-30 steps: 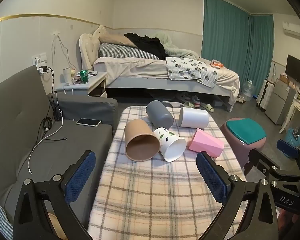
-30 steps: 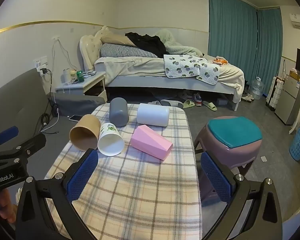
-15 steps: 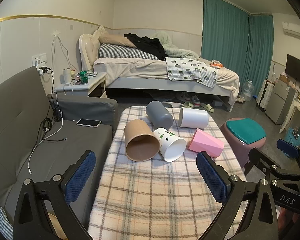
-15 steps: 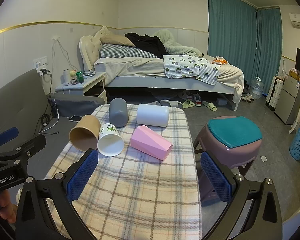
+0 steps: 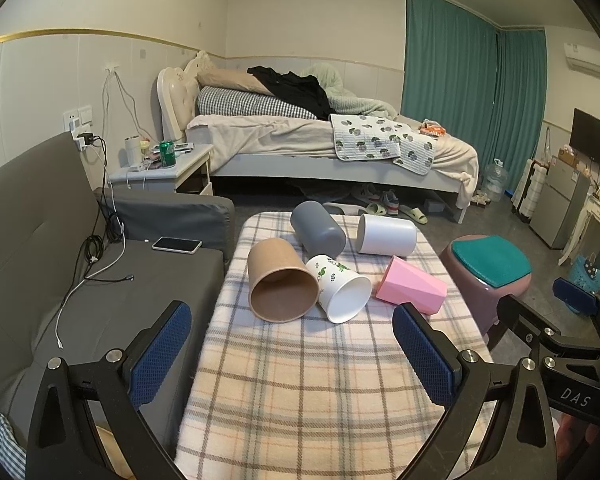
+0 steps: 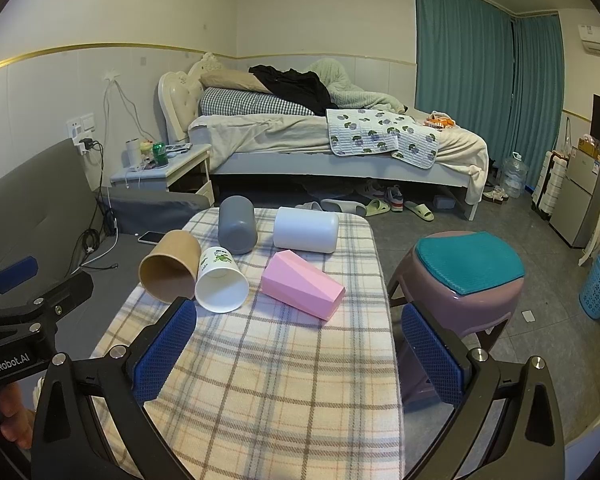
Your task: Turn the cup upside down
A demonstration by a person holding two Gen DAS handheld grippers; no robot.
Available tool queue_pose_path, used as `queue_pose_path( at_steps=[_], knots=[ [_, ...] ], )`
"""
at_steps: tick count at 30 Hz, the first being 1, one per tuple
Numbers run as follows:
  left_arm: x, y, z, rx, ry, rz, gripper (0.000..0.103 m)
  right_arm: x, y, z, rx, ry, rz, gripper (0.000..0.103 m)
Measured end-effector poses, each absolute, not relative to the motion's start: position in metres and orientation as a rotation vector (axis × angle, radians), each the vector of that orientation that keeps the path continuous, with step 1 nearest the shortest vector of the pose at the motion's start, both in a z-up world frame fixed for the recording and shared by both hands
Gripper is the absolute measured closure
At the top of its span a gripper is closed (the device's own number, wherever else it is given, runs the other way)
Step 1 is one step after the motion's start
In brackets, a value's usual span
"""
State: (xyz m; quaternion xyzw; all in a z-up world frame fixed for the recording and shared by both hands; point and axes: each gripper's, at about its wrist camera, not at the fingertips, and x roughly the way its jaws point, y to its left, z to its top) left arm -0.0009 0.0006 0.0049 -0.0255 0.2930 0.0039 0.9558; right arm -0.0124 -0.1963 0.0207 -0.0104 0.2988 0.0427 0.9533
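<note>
Five cups lie on their sides mid-frame on the checked table (image 5: pixel 300 380): brown cup (image 5: pixel 282 284), printed cup (image 5: pixel 340 288), grey cup (image 5: pixel 318 230), white cup (image 5: pixel 386 235), pink cup (image 5: pixel 412 287). Left gripper (image 5: pixel 292 354), marked "GenRobot.AI", and right gripper (image 6: pixel 296 354), marked "DAS", gape wide, empty.
</note>
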Motion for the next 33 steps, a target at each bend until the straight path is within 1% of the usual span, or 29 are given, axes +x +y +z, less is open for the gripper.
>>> queue_pose_path(
  at_steps=[33],
  knots=[
    [-0.0011, 0.0002, 0.0049, -0.047, 0.594, 0.009, 0.0, -0.0063, -0.1971, 0.0183, -0.017, 0.611, 0.093, 0.0]
  ],
)
